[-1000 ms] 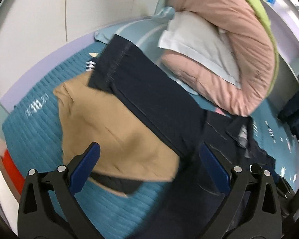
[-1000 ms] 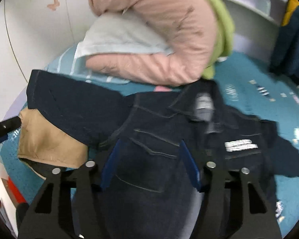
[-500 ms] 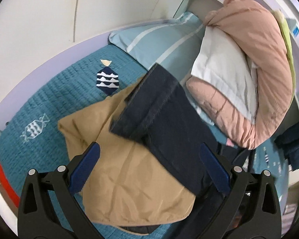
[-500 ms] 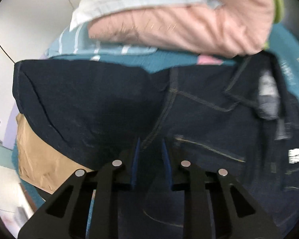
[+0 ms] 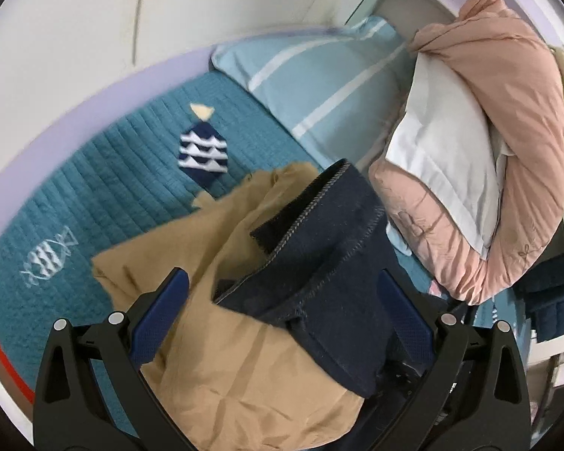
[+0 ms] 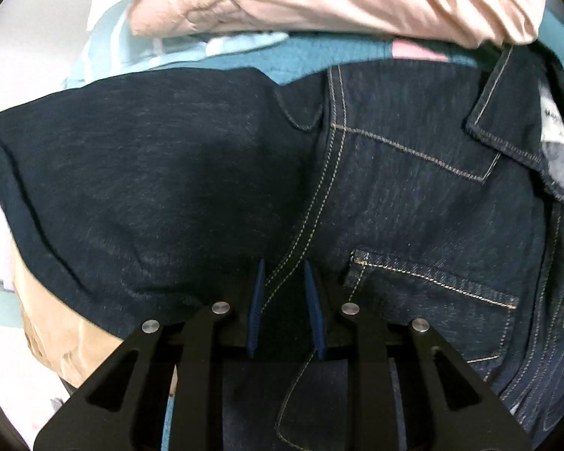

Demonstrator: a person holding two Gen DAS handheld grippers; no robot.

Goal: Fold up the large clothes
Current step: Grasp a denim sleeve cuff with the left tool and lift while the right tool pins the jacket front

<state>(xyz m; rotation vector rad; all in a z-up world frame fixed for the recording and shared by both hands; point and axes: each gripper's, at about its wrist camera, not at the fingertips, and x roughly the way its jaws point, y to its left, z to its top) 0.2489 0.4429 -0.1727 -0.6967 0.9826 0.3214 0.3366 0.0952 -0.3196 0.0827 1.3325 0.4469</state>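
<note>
With our right gripper [image 6: 284, 300] pinching the denim jacket [image 6: 394, 188] at its seam on the bed and our left gripper [image 5: 282, 315] wide open over its sleeve [image 5: 319, 263], we should catch the cuff cleanly, leaving the tan garment [image 5: 225, 357] underneath alone.

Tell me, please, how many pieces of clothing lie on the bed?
2: a dark denim jacket in the middle, and a tan garment partly beneath its sleeve. More may be hidden under them.

Bed [image 5: 105, 203] w/ teal quilted cover, boat & fish motifs. On it: striped light-blue pillow [image 5: 319, 86] at the head, rolled pink duvet [image 5: 507, 158] beside it, tan garment [image 5: 244, 368] w/ dark denim jacket [image 6: 413, 195] partly over it.
</note>
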